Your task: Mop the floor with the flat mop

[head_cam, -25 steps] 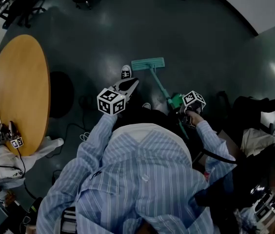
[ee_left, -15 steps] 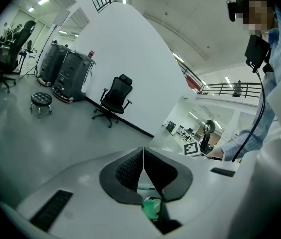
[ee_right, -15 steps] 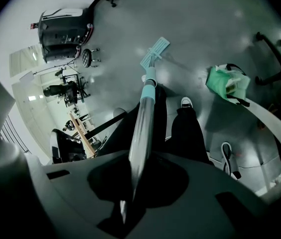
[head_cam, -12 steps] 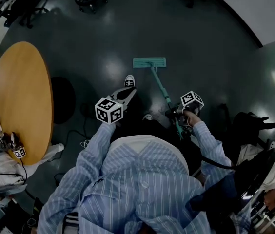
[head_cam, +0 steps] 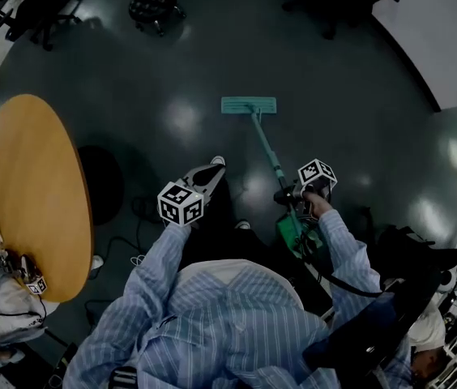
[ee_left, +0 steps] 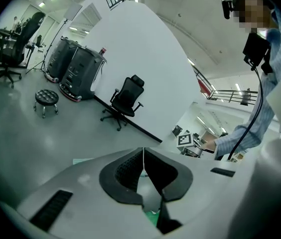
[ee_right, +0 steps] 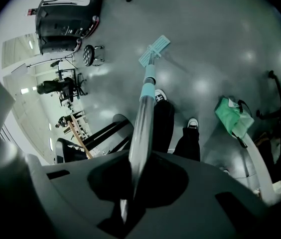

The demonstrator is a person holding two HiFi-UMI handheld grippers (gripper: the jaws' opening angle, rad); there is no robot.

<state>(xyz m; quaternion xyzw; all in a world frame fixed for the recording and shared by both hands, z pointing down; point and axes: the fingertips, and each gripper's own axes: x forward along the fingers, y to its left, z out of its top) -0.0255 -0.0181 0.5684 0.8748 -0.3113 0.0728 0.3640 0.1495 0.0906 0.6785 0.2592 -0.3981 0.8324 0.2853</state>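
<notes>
Jaws of the right gripper clamp the handle of the flat mop. The left gripper has its jaws pressed together, empty. The mop head lies flat on the floor, farther ahead of the person's front shoe than a second ago.

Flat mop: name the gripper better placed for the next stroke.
Right. The right gripper is shut on the mop handle; the left gripper is shut on nothing, apart from the handle.

flat mop: teal | floor: dark grey | table: orange-brown | shirt: blue-white stripes
</notes>
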